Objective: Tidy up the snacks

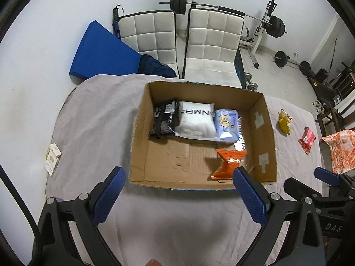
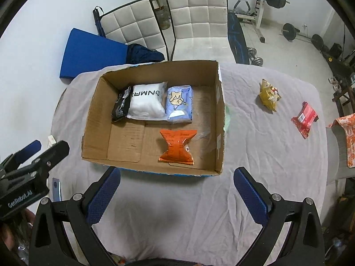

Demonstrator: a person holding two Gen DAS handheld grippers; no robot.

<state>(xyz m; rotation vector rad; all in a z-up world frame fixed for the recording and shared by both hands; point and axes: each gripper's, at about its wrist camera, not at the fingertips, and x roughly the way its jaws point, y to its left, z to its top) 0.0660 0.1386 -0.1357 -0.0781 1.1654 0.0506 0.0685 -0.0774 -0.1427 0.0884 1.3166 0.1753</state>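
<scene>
Plain white walls point(image 1: 44, 33), pale tiled floor point(image 1: 277, 75), two white quilted chairs point(image 2: 197, 15) behind the grey-clothed tabletop point(image 2: 255, 155), blue foam pad point(image 1: 99, 51) leaning left, barbell rack point(image 1: 264, 28) beyond.

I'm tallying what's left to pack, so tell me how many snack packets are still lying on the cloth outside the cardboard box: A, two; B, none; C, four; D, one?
A: only the yellow packet and the red packet lie on the cloth to the right of the cardboard box; the other four packets are inside it.

Cardboard box point(image 2: 153, 159) holds four packets; yellow point(image 2: 269, 96) and red point(image 2: 305, 118) packets lie outside.
</scene>
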